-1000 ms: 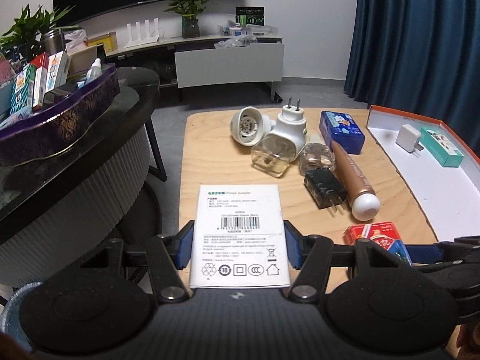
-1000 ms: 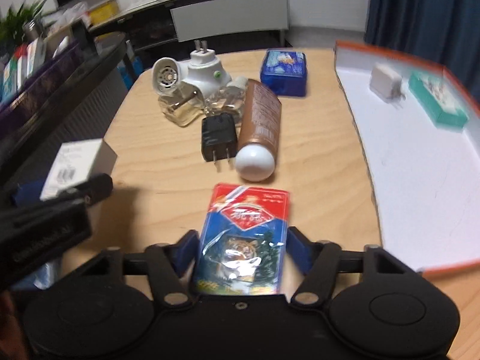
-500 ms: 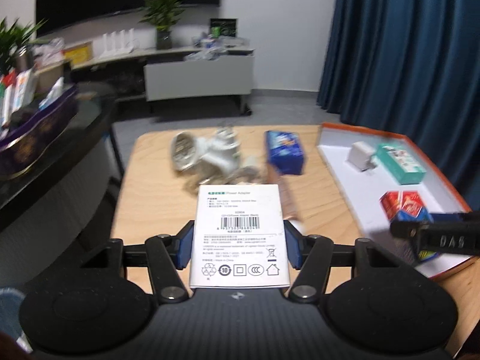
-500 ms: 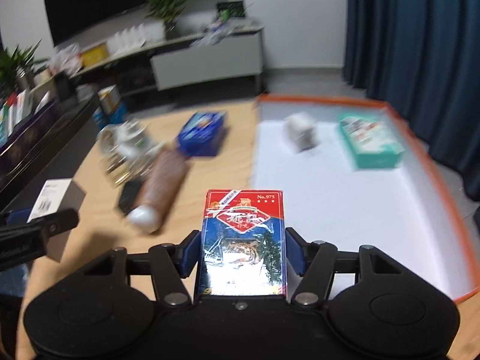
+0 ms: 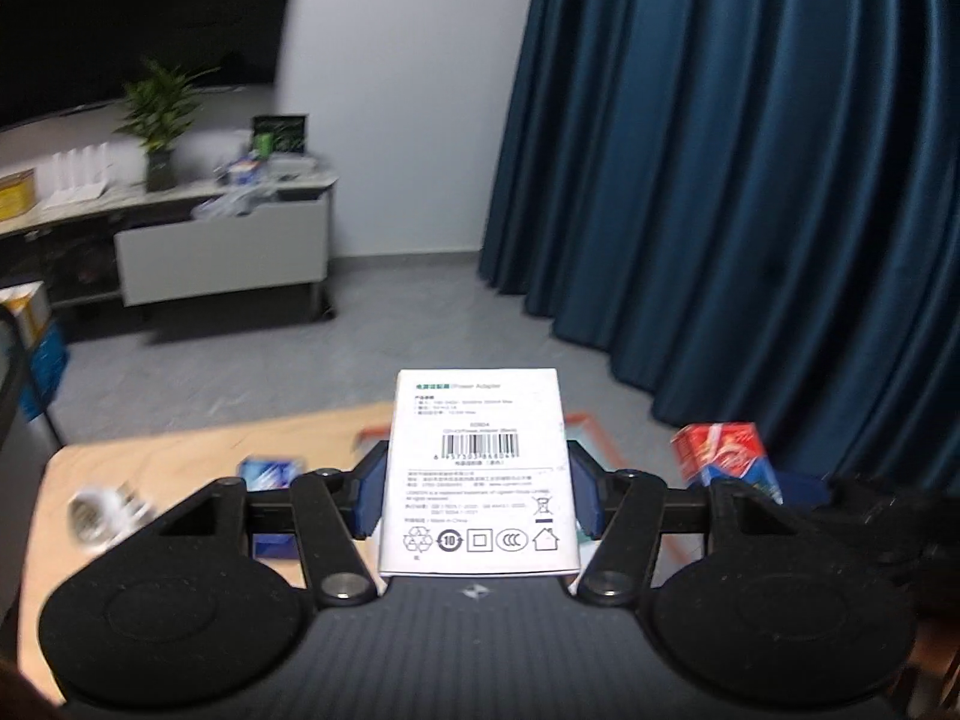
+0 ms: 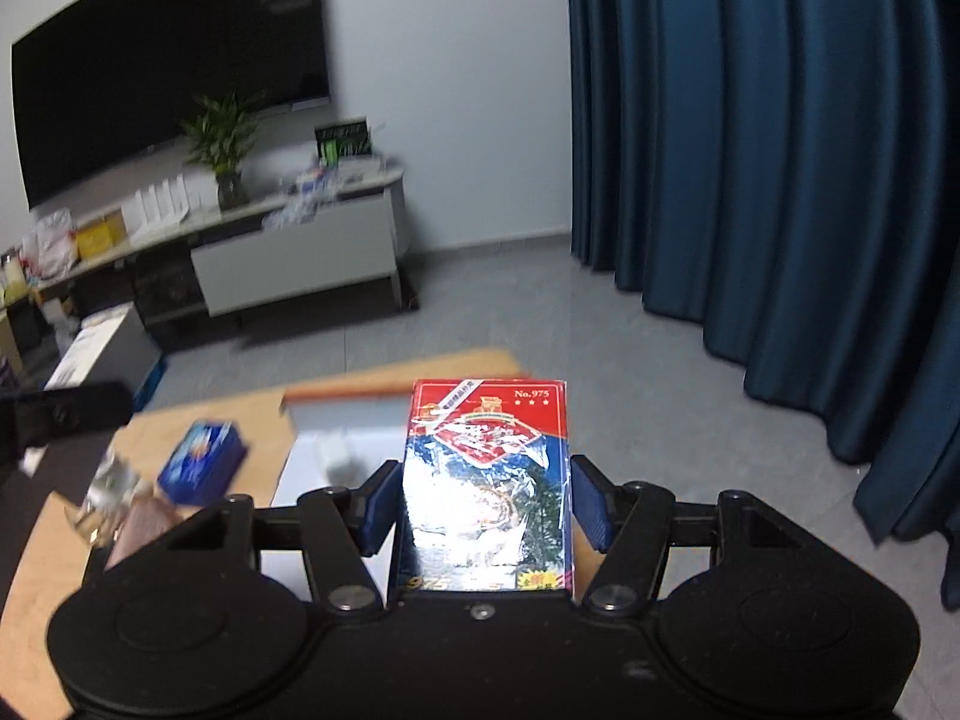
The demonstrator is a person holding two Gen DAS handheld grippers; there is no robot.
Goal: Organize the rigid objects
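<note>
Transport step: left claw (image 5: 477, 495) clamped on white power-adapter box (image 5: 478, 474), right claw (image 6: 483, 507) clamped on red-and-blue card pack (image 6: 486, 480), both above surface (image 6: 180, 420); next, lower into orange-rimmed tray (image 6: 336, 402), then release.

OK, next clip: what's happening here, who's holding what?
A person is tidying small items on a wooden table, with a gripper in each hand. The left tool is clamped on a white power adapter box. The right tool holds a red and blue card pack. Both are lifted off the table, over the white tray with an orange rim. A blue box and a few other blurred items lie on the table beside the tray.
</note>
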